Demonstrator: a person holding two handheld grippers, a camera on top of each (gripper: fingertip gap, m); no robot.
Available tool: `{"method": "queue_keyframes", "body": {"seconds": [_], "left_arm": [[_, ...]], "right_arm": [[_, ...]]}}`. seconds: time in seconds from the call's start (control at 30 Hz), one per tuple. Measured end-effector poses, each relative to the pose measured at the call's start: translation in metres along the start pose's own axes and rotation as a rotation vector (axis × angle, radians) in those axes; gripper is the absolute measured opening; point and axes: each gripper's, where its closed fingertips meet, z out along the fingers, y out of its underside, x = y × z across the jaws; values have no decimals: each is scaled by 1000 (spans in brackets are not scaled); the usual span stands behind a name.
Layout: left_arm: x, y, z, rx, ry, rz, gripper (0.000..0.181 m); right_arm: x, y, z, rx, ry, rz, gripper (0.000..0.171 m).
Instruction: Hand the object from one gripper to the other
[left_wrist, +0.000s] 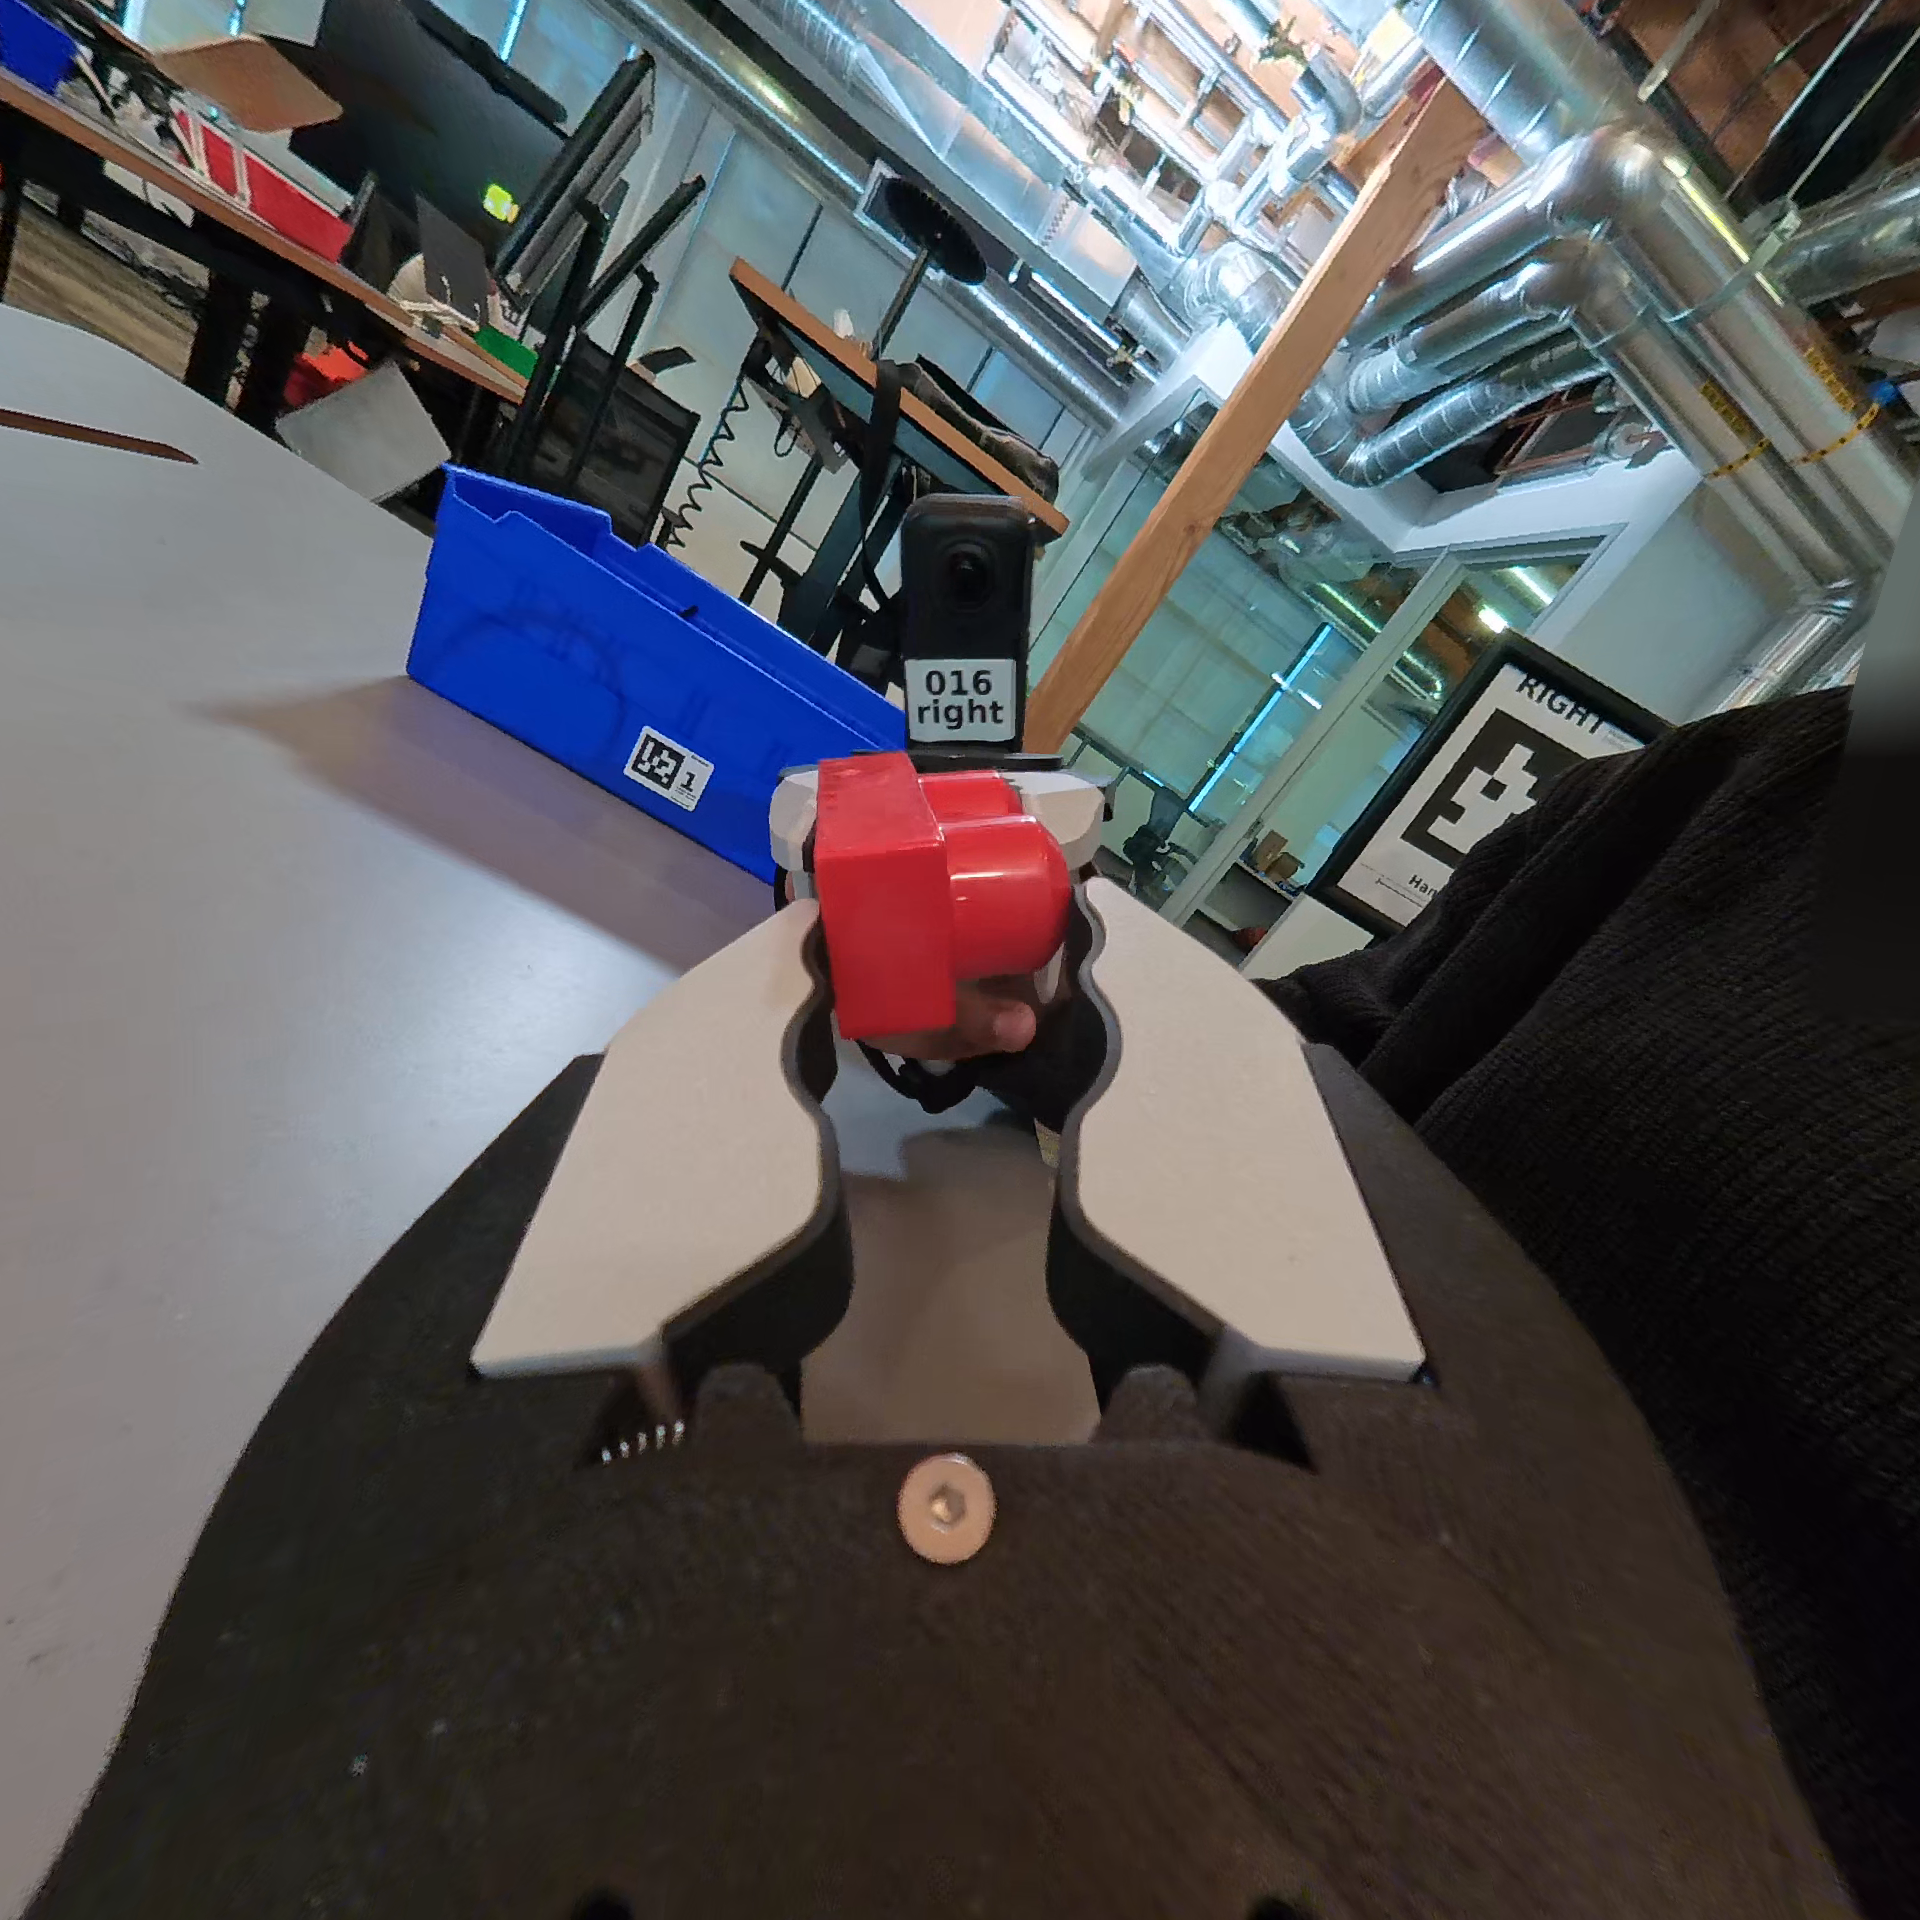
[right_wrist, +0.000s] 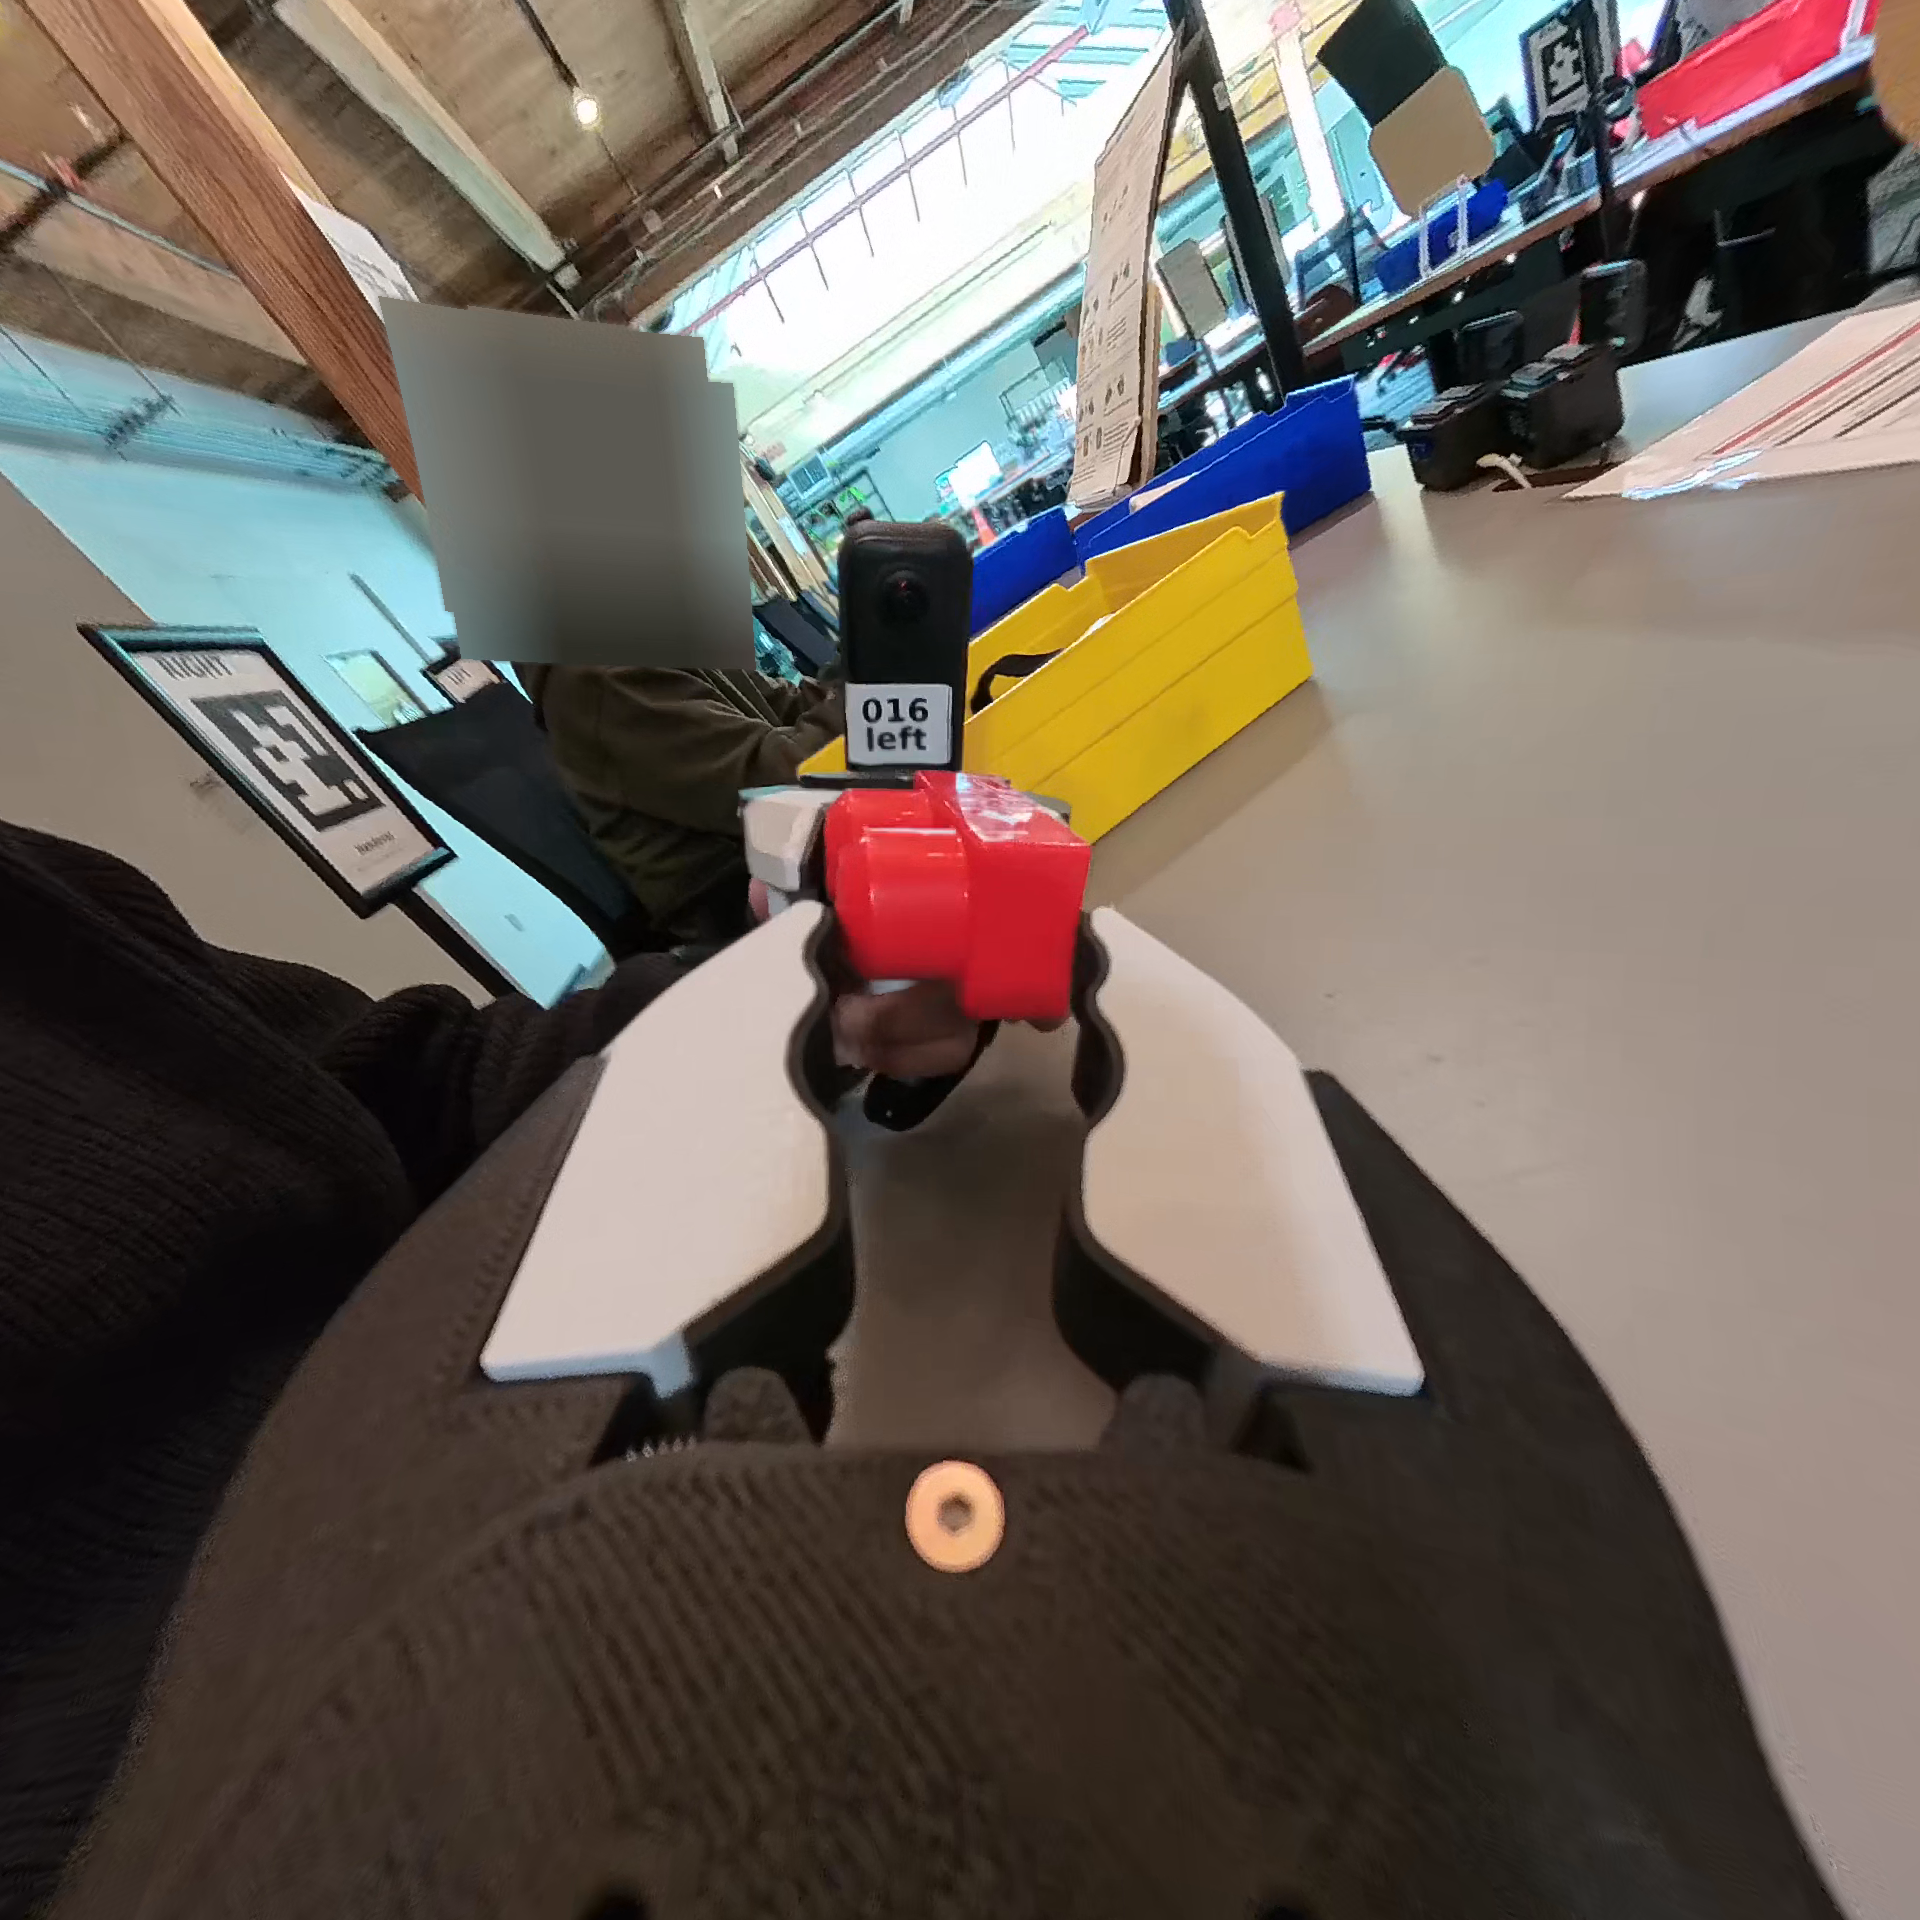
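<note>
Surface: pale grey table in a workshop with silver ducts overhead.
Containers: one blue bin left view; one yellow bin, contents unclear, blue bins behind.
Object: one red block, off the table, between both grippers.
Left gripper: jaws around block, grip unclear.
Right gripper: likewise unclear.

Red object glossy smooth plastic; table matt; sleeve knitted cloth.
</note>
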Motion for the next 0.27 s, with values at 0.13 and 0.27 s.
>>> {"method": "queue_keyframes", "body": {"seconds": [0.13,0.27], "left_arm": [[-3,-1,0,14,-41,37,67],[5,4,-1,-11,108,-171,53]], "right_arm": [[3,-11,-8,69,-47,133,43],[3,-8,-19,-11,-137,231,44]]}}
